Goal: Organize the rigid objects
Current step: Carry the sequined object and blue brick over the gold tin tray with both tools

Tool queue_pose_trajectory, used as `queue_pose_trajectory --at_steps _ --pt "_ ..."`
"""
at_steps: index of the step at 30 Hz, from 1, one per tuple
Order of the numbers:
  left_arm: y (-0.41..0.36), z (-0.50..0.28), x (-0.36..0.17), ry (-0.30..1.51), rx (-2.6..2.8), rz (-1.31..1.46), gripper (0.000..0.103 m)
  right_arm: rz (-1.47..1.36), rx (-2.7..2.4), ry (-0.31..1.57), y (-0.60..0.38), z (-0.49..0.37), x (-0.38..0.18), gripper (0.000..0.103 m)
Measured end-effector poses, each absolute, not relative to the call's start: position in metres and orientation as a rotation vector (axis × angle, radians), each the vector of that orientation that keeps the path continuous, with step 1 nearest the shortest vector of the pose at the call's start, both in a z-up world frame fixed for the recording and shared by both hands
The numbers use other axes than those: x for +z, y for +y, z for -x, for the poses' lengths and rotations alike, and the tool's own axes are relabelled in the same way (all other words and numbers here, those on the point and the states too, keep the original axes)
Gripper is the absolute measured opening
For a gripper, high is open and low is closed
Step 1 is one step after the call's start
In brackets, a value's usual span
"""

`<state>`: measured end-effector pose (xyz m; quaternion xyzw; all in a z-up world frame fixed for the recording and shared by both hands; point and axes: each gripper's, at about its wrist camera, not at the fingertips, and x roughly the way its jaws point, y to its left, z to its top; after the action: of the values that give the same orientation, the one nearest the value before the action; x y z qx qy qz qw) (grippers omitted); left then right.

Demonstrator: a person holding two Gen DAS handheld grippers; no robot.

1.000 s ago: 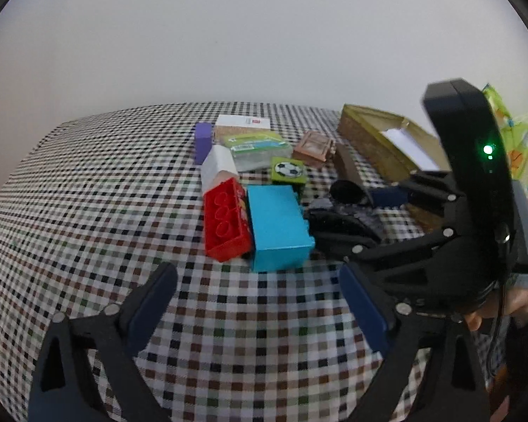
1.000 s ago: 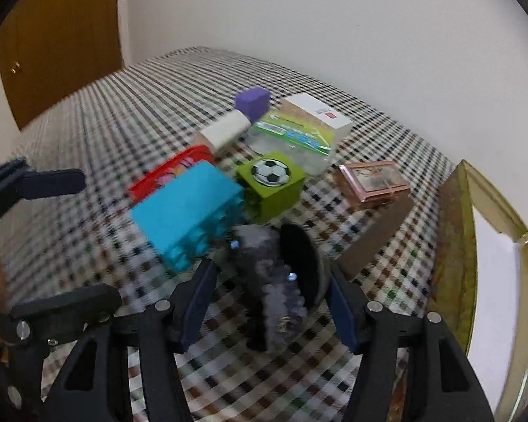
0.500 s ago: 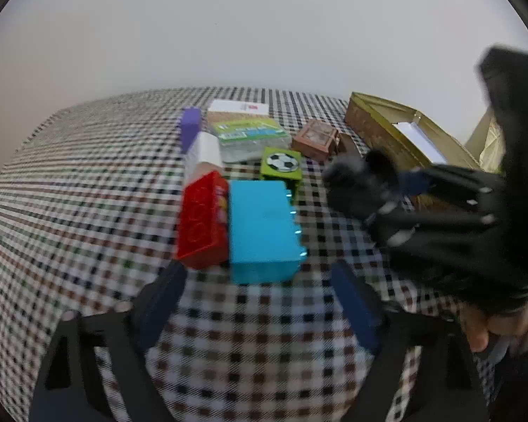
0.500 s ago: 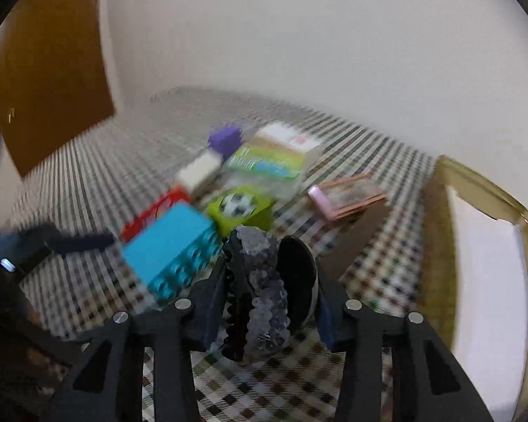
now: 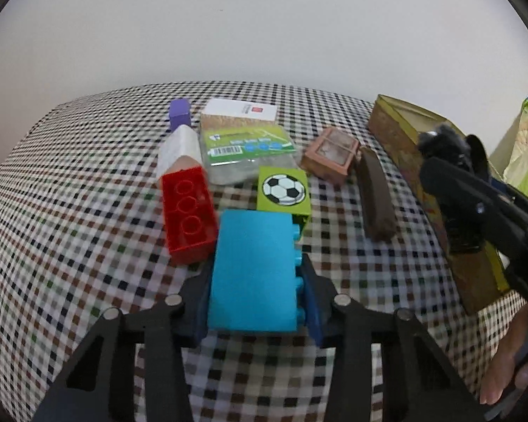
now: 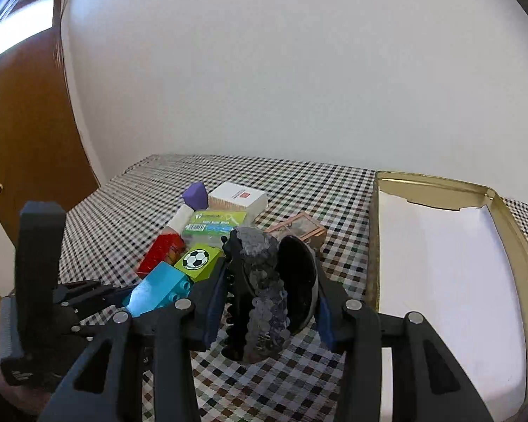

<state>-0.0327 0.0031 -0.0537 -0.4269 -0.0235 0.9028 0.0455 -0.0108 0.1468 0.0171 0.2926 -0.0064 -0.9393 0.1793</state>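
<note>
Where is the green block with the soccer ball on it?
In the left wrist view, the green soccer-ball block sits mid-table, touching the far end of the blue brick, right of the red brick.

The left gripper (image 5: 255,277) squeezes the blue block (image 5: 253,270), and the right gripper (image 6: 267,295) holds the black hair clip (image 6: 264,292) up high.

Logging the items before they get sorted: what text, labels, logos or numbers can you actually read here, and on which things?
None of the text is legible.
White box: small red logo with a line of print, too small to read.
Clear packet, green label: white lettering and a barcode, blurred.
Green block: a football picture, no words.
Red block, blue block, tin: no text visible.
</note>
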Motion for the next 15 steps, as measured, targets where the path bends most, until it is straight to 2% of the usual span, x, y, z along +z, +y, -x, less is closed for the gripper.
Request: queue_pose_trajectory --at_steps 15 --pt "-0.01 -0.003 -0.025 -0.004 2.915 1.114 0.041 -0.681 -2.745 -0.114 0.158 0.002 0.025 0.047"
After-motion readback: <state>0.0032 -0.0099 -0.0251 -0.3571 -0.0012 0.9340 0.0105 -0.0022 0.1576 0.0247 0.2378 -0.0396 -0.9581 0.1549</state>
